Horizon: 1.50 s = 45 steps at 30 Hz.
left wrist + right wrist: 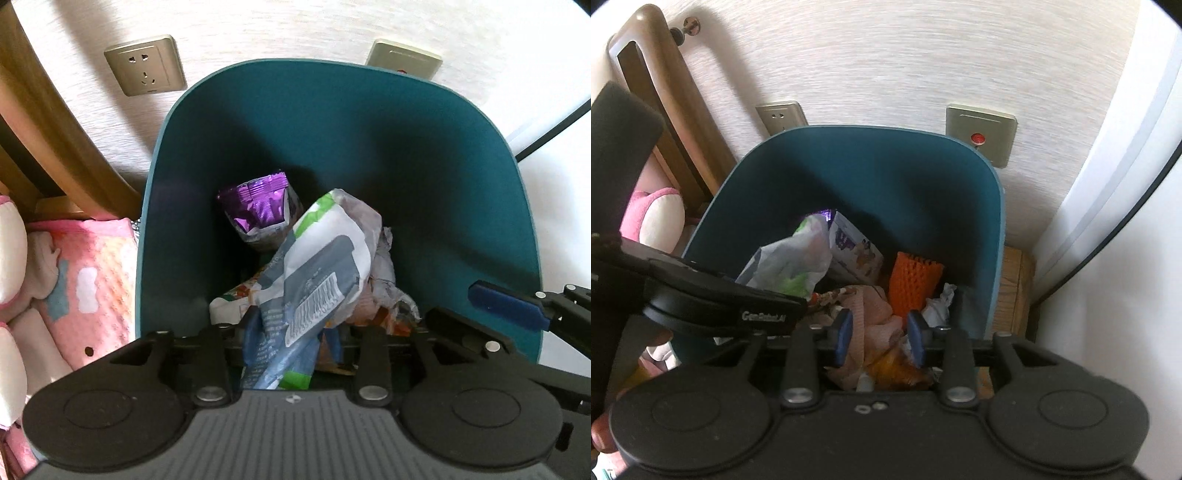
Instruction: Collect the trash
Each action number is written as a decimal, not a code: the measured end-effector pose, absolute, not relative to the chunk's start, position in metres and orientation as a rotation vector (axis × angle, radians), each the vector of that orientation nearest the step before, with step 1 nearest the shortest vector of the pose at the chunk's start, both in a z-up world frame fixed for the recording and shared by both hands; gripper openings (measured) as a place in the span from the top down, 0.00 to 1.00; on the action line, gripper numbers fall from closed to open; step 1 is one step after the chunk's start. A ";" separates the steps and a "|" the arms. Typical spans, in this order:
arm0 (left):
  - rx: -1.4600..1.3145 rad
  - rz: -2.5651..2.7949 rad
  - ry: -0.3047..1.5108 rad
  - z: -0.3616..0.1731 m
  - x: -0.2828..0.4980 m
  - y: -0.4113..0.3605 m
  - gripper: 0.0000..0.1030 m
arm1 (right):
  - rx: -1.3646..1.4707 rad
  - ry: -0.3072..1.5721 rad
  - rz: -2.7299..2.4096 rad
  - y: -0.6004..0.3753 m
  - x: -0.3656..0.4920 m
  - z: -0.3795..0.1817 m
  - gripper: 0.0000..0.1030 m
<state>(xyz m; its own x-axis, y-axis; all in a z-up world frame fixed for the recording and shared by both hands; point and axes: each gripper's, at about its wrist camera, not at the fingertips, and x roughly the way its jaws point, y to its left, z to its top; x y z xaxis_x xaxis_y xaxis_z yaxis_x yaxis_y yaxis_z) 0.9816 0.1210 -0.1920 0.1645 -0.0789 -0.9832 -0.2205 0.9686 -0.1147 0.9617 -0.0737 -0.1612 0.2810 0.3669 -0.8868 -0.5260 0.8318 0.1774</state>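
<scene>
A teal trash bin (pixel 424 155) stands against the wall and holds several pieces of trash. In the left wrist view my left gripper (pixel 291 339) is over the bin, shut on a crumpled white, grey and green wrapper (pixel 325 266) that hangs into it. A purple foil packet (pixel 258 203) lies deeper in the bin. In the right wrist view the bin (pixel 923 177) holds an orange foam net (pixel 912 280), peach cloth (pixel 875 310) and white paper (pixel 938 306). My right gripper (pixel 879 339) is open and empty over the bin's near edge. Its blue finger (pixel 506 304) shows in the left wrist view.
Two wall sockets (pixel 146 66) (pixel 980 134) sit behind the bin. A wooden bed frame (pixel 48 122) and pink bedding (pixel 85 280) lie to the left. A white panel (pixel 1126 221) stands to the right, with a wooden block (pixel 1012 288) beside the bin.
</scene>
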 end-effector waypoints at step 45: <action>-0.101 -0.040 0.766 0.021 0.738 0.122 0.05 | 0.045 0.653 0.694 -0.148 0.758 0.010 0.00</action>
<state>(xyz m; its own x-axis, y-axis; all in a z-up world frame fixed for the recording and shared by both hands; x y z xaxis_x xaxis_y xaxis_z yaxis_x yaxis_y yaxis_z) 0.7385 0.1217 0.0206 0.7204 -0.0732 -0.6897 0.0000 0.9944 -0.1056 0.7577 -0.1481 0.0102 0.5794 0.6072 -0.5437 -0.5799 0.7759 0.2486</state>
